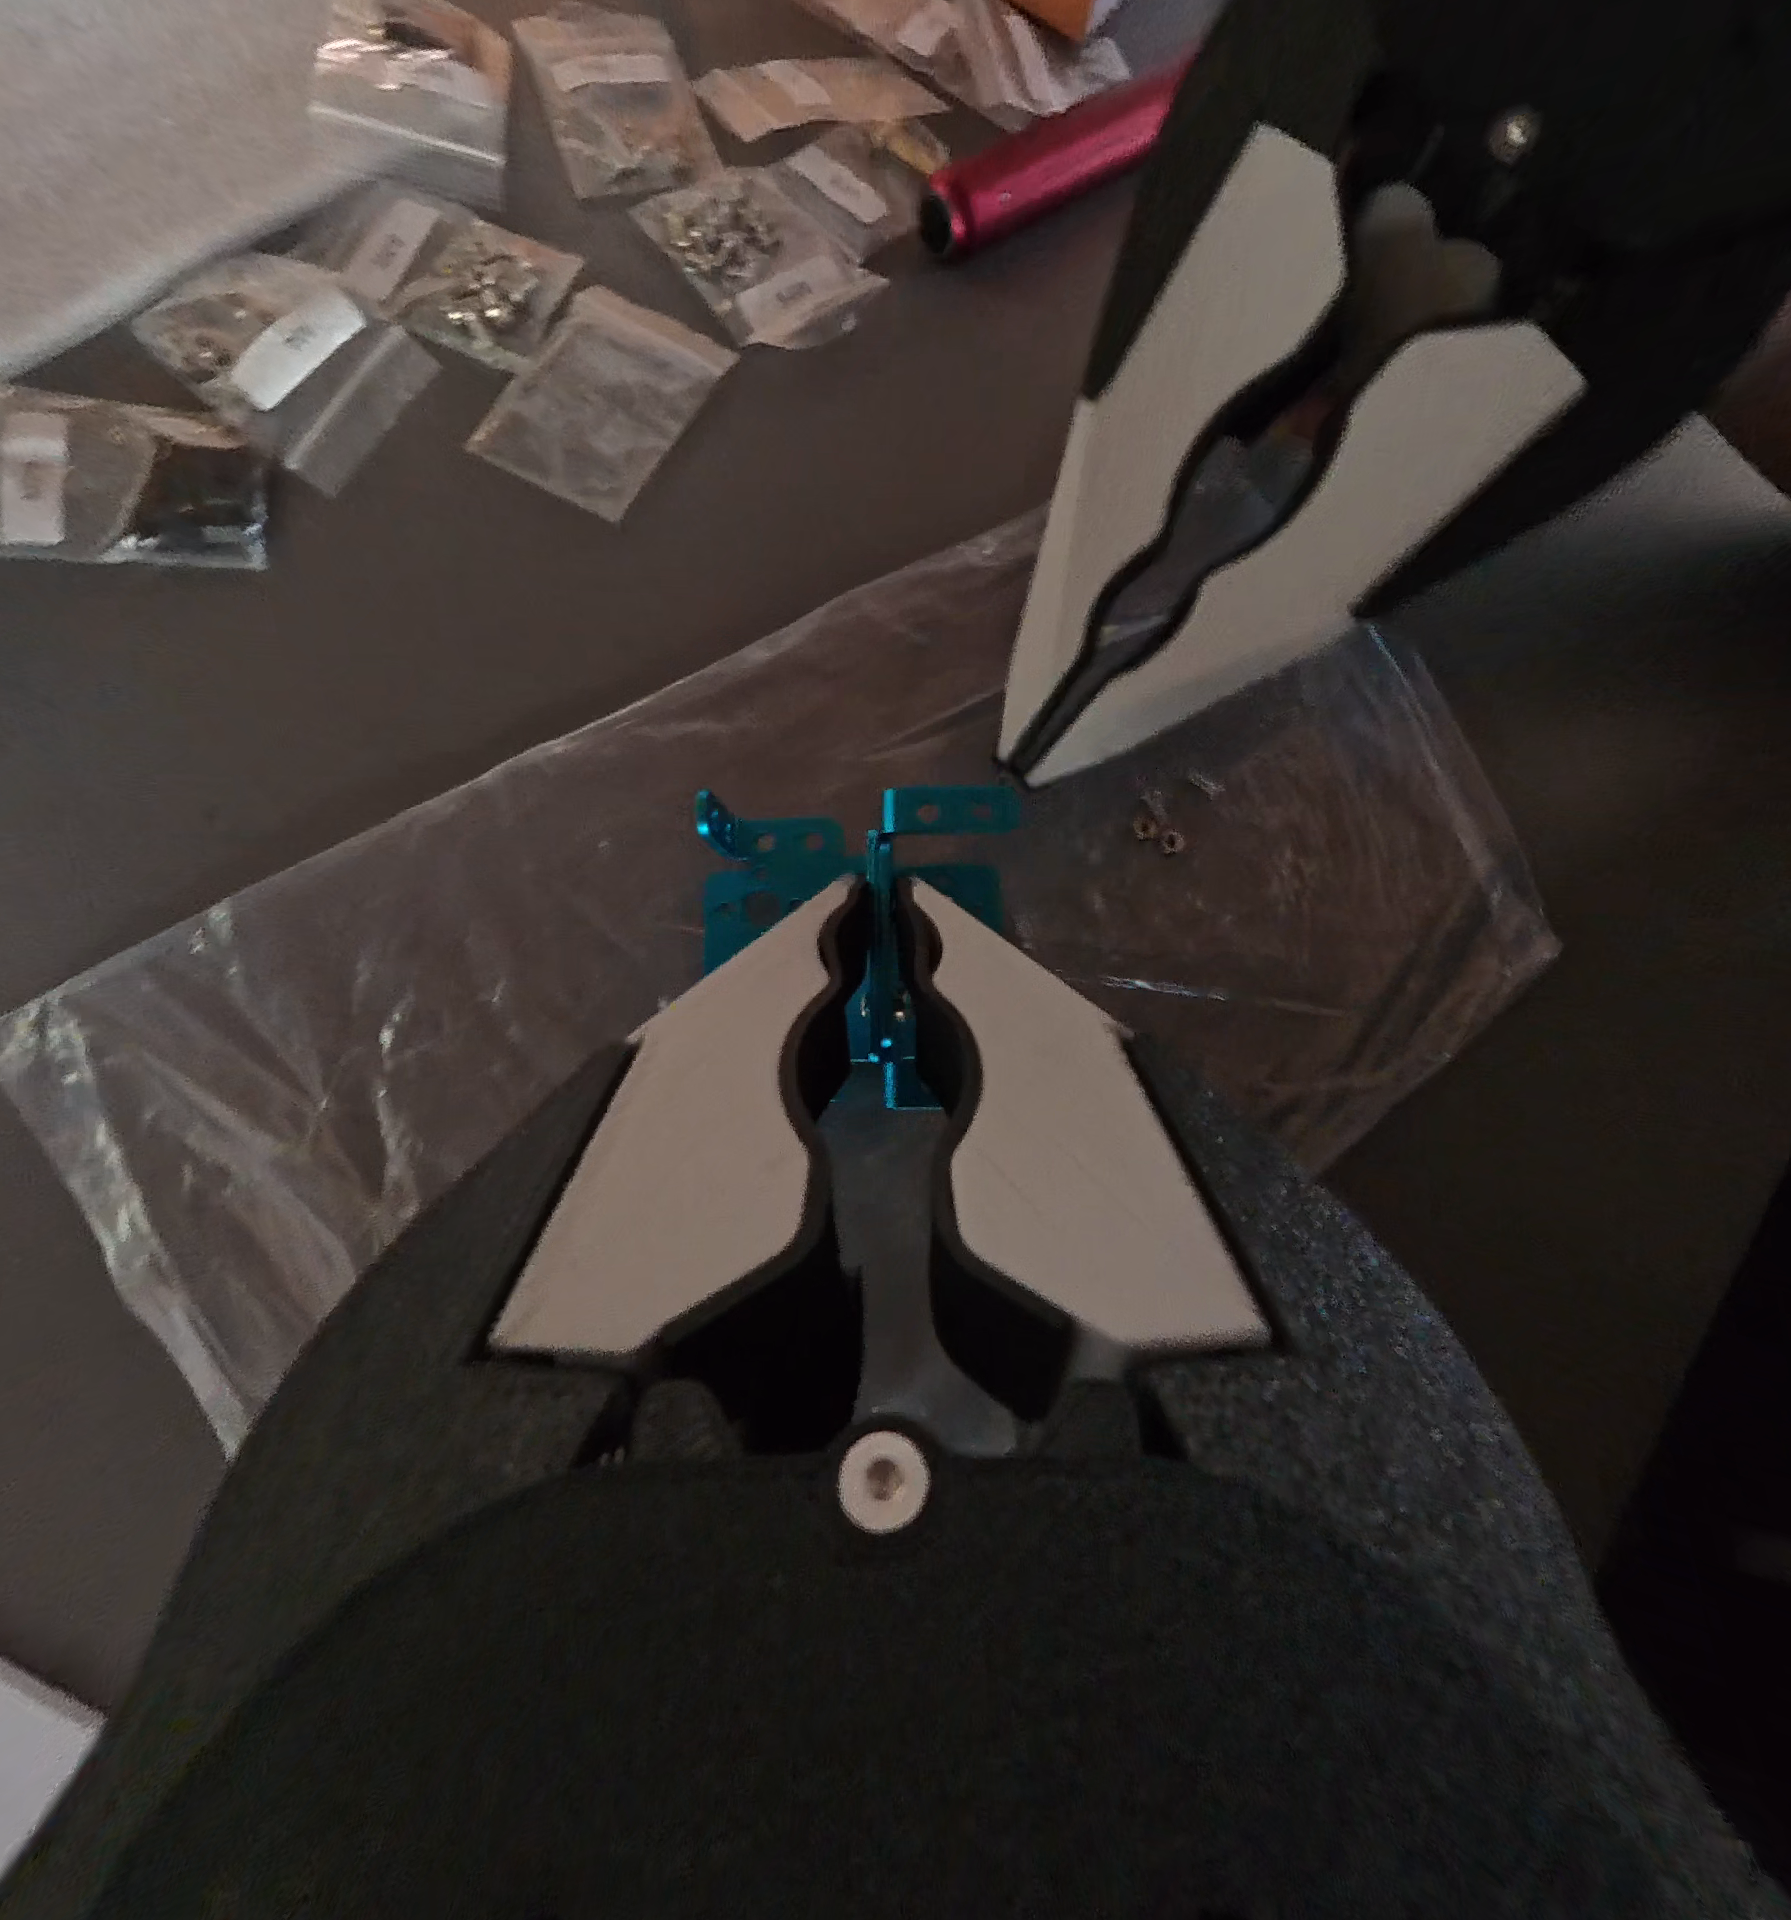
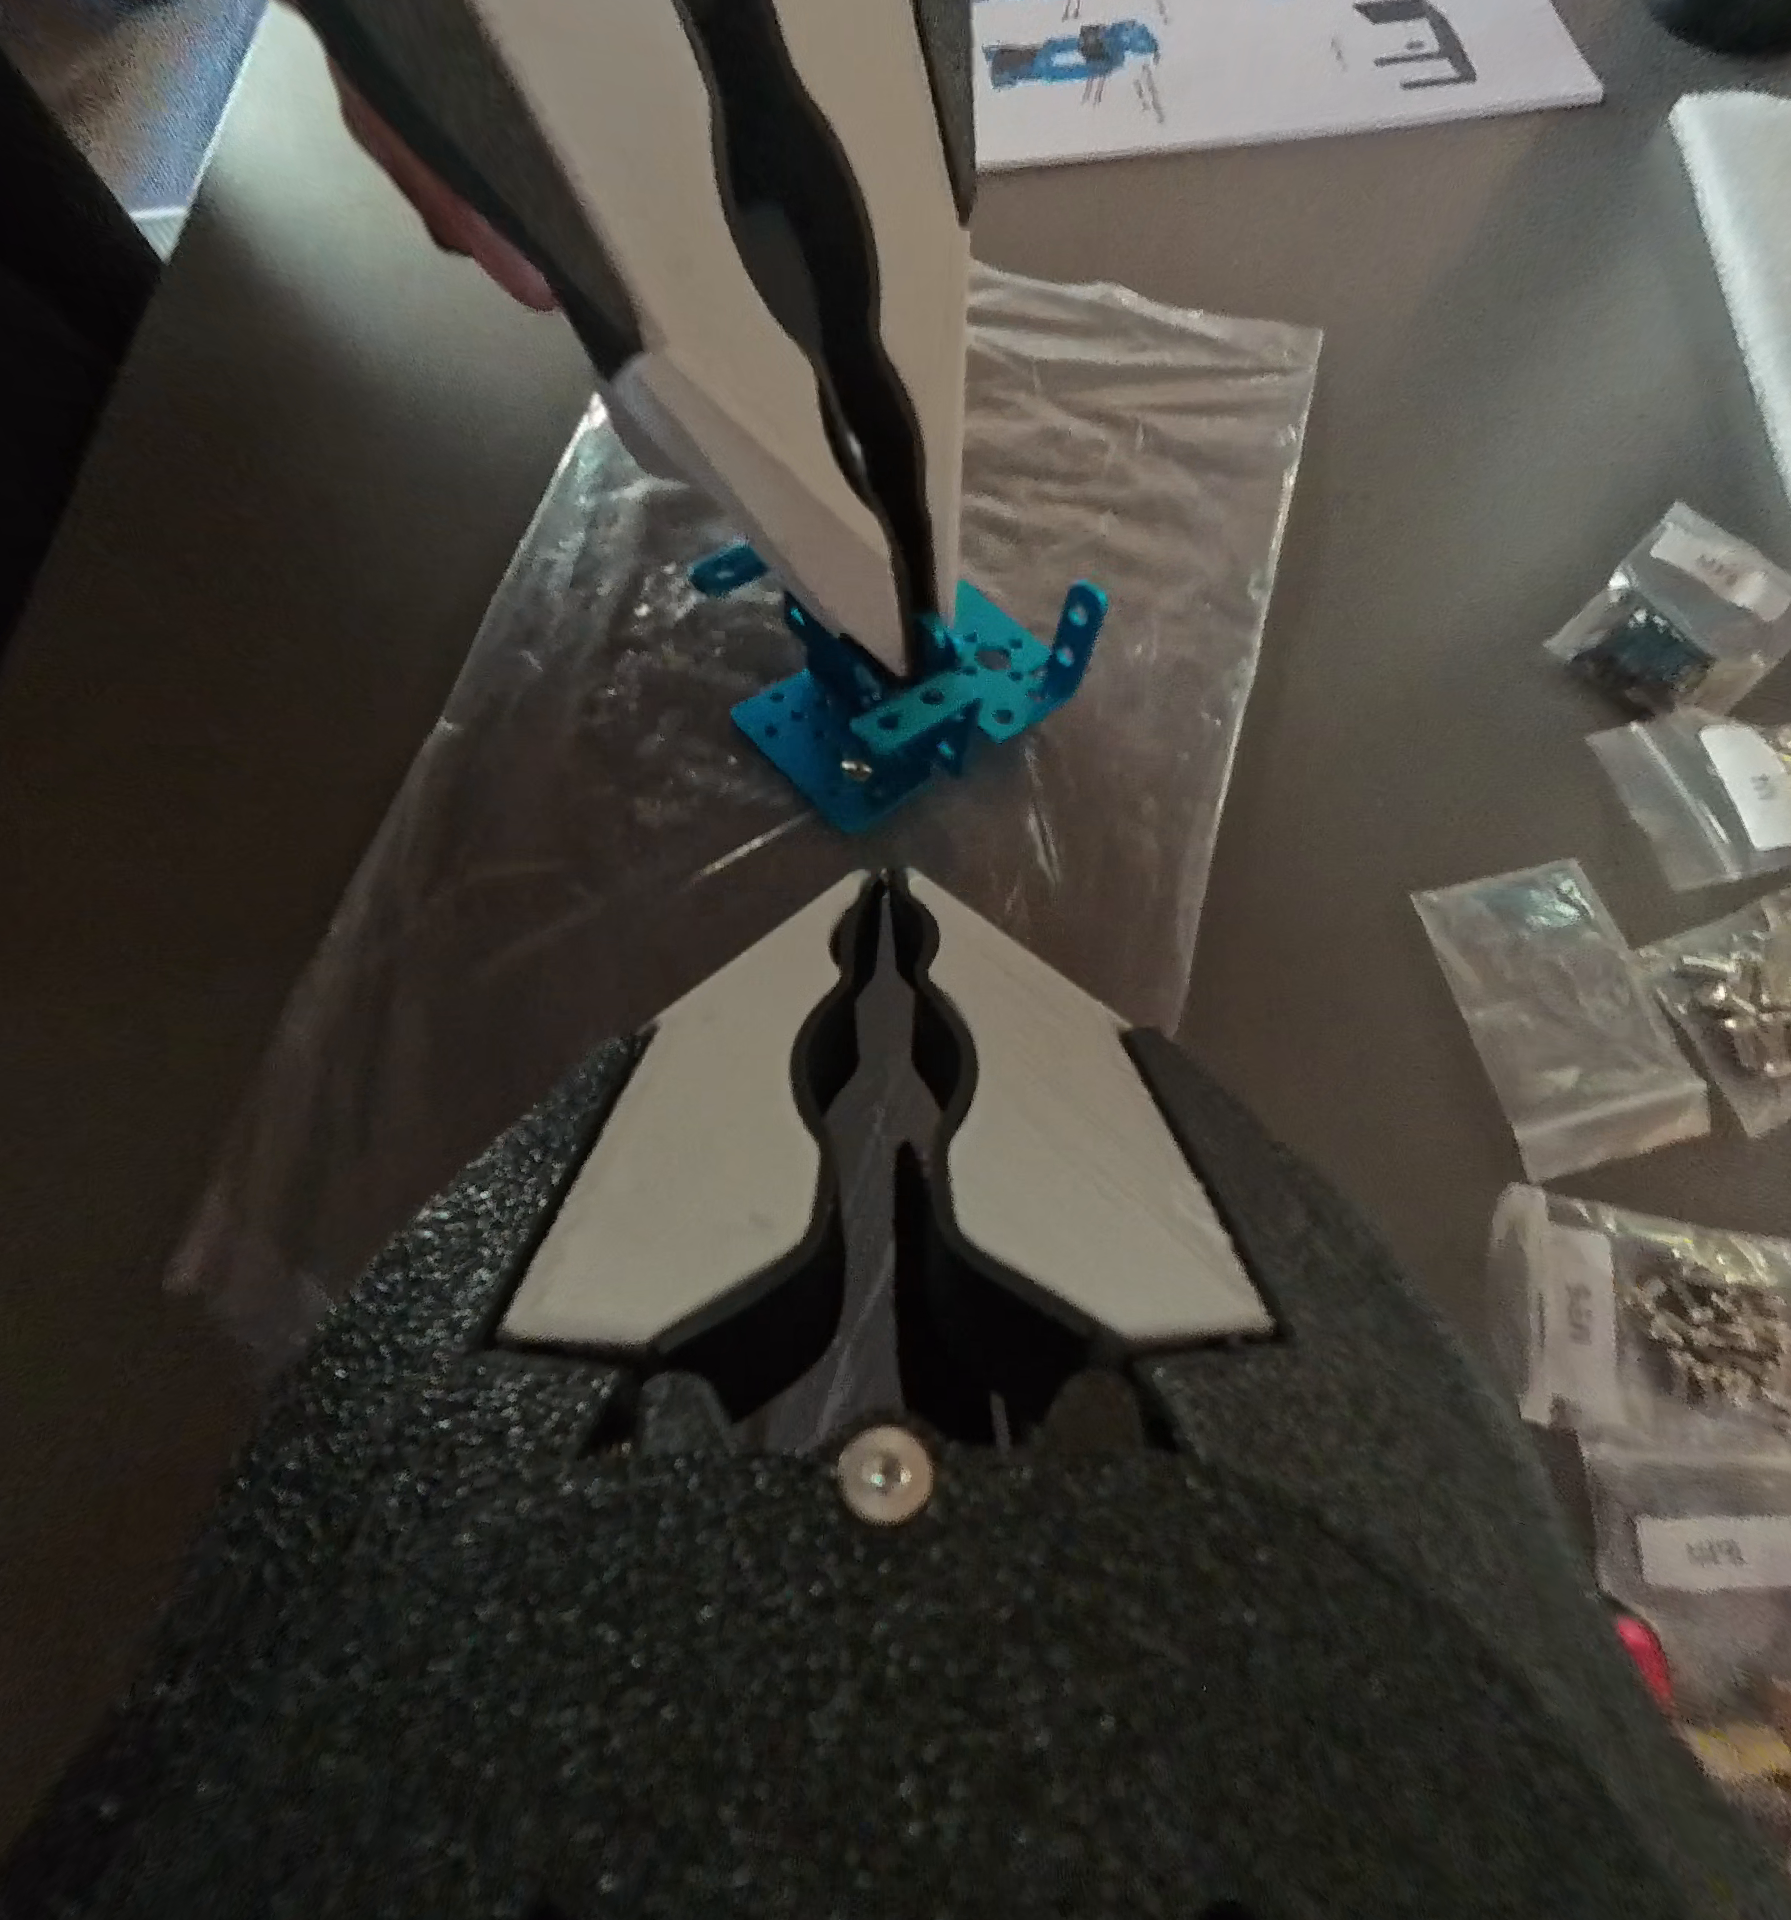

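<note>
Left gripper (image 1: 875, 883) clamped on blue bracket assembly (image 2: 912, 707), which sits on clear plastic bag (image 1: 351, 1039). Right gripper (image 2: 886, 878) closed, empty, just beside assembly. Beyond: small parts bags (image 1: 600, 405), pink cylinder (image 1: 1036, 171).

The left gripper (image 1: 875, 883) is closed on a blue perforated metal bracket assembly (image 1: 958, 810) lying on a clear plastic bag (image 1: 455, 966) on the dark worktop (image 1: 455, 644). At one o'clock the right gripper (image 1: 1016, 769), fingers together, tips down beside the bracket, with loose nuts (image 1: 1156, 831) just beyond. Small hardware bags (image 1: 600, 405) and a magenta cylinder (image 1: 1047, 171) lie between ten and twelve o'clock.
</note>
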A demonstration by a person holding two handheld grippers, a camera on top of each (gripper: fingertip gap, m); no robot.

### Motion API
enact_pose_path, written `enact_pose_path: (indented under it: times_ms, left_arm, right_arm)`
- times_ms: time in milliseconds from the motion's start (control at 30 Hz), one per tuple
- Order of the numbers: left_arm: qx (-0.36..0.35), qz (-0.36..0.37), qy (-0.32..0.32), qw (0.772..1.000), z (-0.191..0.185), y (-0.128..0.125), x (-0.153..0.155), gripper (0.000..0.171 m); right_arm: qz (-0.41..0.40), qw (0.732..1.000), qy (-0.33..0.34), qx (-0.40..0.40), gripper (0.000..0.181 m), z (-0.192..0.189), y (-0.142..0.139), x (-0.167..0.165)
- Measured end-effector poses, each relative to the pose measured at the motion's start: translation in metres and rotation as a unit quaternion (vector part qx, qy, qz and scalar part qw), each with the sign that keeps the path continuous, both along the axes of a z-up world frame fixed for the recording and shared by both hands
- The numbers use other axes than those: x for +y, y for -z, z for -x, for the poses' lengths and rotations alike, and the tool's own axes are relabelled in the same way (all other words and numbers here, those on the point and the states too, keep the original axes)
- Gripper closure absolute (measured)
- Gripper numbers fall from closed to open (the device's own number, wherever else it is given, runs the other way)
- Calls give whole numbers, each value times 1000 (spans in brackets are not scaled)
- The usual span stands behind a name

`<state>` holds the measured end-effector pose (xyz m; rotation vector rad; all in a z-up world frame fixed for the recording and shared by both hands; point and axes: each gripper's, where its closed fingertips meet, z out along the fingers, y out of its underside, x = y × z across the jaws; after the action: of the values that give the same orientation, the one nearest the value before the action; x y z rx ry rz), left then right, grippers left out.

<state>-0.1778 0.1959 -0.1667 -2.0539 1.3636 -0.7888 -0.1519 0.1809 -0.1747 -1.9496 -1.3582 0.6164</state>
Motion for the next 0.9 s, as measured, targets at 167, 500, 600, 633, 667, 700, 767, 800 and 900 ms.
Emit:
enact_pose_path:
  times_ms: [167, 500, 600, 633, 667, 700, 767, 800, 900]
  left_arm:
    - [-1, 5, 62, 998, -1, -1, -15, 131]
    - [-5, 19, 147, 989, 0, 6, -21, 114]
    - [0, 21, 161, 987, 0, 8, -25, 118]
    - [1, 21, 163, 986, 0, 9, -25, 118]
    - [1, 21, 164, 986, 0, 9, -25, 118]
    - [0, 22, 165, 986, -1, 9, -25, 118]
    - [-3, 26, 166, 986, -1, 8, -25, 120]
    - [-5, 29, 166, 986, -1, 8, -25, 120]
    - [-16, 39, 170, 984, -2, 6, -28, 126]
  right_arm:
    - [0, 1000, 1, 14, 180, -9, -6, -1]
    - [17, 999, -14, 23, 180, 1, -3, -5]
    - [12, 1000, -15, 22, 180, 5, -4, -4]
    - [13, 1000, -16, 24, 180, 6, -4, -4]
    - [13, 999, -15, 26, 180, 8, -5, -4]
    - [15, 999, -15, 30, 180, 10, -6, -3]
    - [20, 999, -18, 31, 180, 13, -5, -4]
    - [20, 999, -20, 32, 181, 14, -4, -4]
    - [21, 999, -22, 28, 181, 18, 0, -5]
